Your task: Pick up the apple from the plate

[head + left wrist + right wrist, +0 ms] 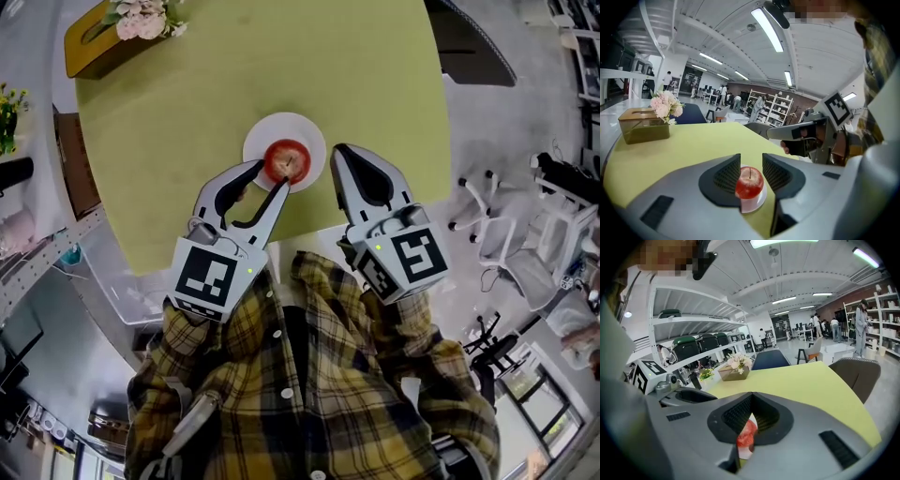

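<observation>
The apple (287, 159) (749, 183) (746, 437) lies in the middle of the white plate (281, 124) (759, 204). It is just in front of the left gripper (270, 176) (751, 161), in line with the gap between the jaws. These jaws stand a little apart. In the left gripper view the apple shows between the two ribbed pads, but they do not press it and nothing is held. In the head view one tip reaches over the plate rim close to the apple.

The right gripper (337, 150) (751, 397) has its jaws together at the tips and is empty. Its tip is just beside the plate, at the right of it.

There is one apple, one plate, two grippers, and one wooden box (94, 42) (644, 129) with pink flowers, well apart from the plate on the yellow-green table (281, 66).

Both grippers point away from the person toward the plate and tilt downward, with the marker cubes turned up.
</observation>
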### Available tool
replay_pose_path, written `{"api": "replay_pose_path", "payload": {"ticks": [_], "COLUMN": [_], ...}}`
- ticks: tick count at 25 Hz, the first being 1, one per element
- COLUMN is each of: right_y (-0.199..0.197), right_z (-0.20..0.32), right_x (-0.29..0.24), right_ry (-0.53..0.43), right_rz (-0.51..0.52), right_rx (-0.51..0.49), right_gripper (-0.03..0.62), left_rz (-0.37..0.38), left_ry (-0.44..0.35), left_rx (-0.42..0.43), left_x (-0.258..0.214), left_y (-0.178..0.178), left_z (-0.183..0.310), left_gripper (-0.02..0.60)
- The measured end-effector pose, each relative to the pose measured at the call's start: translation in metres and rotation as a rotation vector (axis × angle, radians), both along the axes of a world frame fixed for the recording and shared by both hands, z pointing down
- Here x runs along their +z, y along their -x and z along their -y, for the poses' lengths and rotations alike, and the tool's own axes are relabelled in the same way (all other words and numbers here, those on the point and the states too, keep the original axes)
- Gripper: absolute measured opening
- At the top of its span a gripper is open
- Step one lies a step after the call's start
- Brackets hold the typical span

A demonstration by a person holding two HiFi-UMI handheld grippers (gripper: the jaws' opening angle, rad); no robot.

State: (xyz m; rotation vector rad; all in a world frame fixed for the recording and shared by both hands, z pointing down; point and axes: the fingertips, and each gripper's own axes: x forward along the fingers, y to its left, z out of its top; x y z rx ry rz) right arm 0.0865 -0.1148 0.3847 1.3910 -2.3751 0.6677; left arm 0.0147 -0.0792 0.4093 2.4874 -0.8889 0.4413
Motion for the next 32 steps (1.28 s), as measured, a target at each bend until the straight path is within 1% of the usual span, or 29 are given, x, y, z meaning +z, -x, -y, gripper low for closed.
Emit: {"api": "replay_pose_path", "payload": {"ticks": [3,5,8,11,13,14,20,27,31,32], "right_y": [0.003,0.006,0.006,0.000,-0.002,-0.002,-0.001,-0.008,-0.008,-0.008], "right_z": [0.001,0.001,0.001,0.002,0.002,0.002,0.003,0.006,0.005,0.004], "right_x": [0.008,0.015,0.019,0.019,0.021,0.023,0.029,0.034,0.043,0.045], "right_ry": [0.015,0.028,0.031,0.031,0.040,0.047,0.062,0.065,0.076,0.082], "right_rz": [-0.003,-0.004,0.001,0.004,0.002,0.000,-0.002,-0.001,-0.001,0.001], "right_rx": [-0.002,-0.004,0.003,0.009,0.010,0.011,0.022,0.029,0.030,0.032], "right_gripper": [-0.003,-0.003,-0.003,-0.003,-0.003,-0.003,-0.003,-0.004,-0.003,-0.003], "left_rz": [0.004,0.015,0.029,0.024,0.018,0.015,-0.004,0.012,0.031,0.035], "left_ry": [0.021,0.026,0.024,0.027,0.036,0.042,0.073,0.104,0.122,0.123], "left_rx": [0.010,0.023,0.044,0.053,0.063,0.067,0.082,0.096,0.107,0.110], "left_x": [0.011,0.019,0.027,0.028,0.031,0.034,0.044,0.060,0.074,0.077], "left_y": [0.002,0.002,-0.003,-0.011,-0.014,-0.014,-0.013,-0.021,-0.022,-0.023], "left_z": [-0.004,-0.006,-0.007,-0.008,-0.007,-0.006,-0.005,-0.004,-0.005,-0.005], "left_gripper": [0.154,0.194,0.231,0.258,0.262,0.302,0.355,0.385,0.426,0.426]}}
